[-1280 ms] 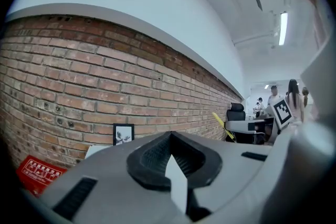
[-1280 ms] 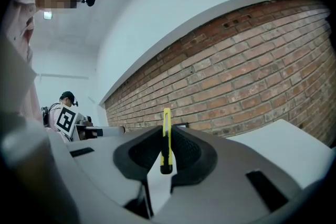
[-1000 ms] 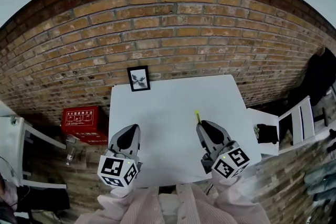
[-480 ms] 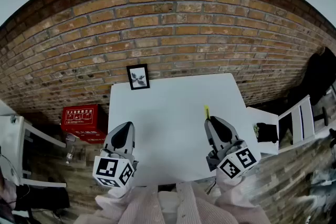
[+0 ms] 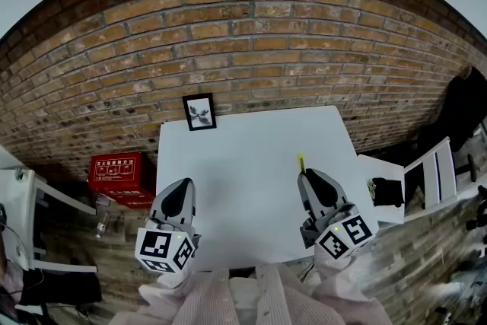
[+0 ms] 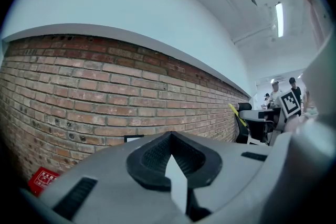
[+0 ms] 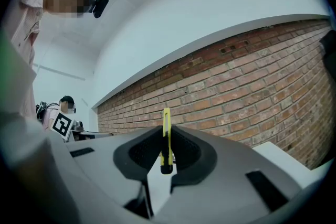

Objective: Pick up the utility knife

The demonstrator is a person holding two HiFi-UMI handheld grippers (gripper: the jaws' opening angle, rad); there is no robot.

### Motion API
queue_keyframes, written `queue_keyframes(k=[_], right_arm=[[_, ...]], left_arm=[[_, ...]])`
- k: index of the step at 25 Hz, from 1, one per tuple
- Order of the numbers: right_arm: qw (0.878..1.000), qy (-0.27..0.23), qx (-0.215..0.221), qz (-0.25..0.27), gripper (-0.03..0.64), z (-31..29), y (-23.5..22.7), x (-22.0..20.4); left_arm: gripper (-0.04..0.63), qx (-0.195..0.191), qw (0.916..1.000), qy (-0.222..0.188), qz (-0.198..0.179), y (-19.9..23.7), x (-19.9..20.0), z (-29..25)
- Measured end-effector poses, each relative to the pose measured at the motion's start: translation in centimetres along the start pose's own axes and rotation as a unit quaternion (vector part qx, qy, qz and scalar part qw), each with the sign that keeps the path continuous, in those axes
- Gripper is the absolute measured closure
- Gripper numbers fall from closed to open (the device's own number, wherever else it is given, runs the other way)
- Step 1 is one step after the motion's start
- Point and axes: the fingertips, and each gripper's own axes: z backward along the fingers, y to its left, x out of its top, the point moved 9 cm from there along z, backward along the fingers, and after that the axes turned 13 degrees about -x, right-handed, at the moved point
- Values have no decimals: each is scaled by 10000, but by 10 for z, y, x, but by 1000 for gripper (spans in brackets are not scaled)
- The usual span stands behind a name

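Note:
A slim yellow utility knife [image 5: 301,162] sticks out forward from my right gripper [image 5: 307,176], which is shut on it above the right part of the white table [image 5: 251,156]. In the right gripper view the knife [image 7: 166,136] stands on edge between the black pads, which press on both its sides. My left gripper [image 5: 185,186] hovers over the table's left front part, level with the right one. Its jaws meet at the tips with nothing between them [image 6: 169,136]. The left gripper view also shows the knife [image 6: 237,115] at the far right.
A small black-framed picture [image 5: 199,112] stands at the table's far left edge against the brick wall [image 5: 251,49]. A red box [image 5: 118,171] lies on the floor left of the table. A white chair [image 5: 426,175] stands at the right, white furniture [image 5: 30,224] at the left.
My right gripper has moved to the right with the knife in it, mostly in the first half second. The left gripper has barely shifted.

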Motion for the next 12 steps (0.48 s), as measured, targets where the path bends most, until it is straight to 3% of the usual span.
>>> queue_keyframes(k=[12], right_arm=[[9999,12,-24,109,563,-5,-5,0]], left_arm=[[601,53,10000,-10,22,2,-2,-5]])
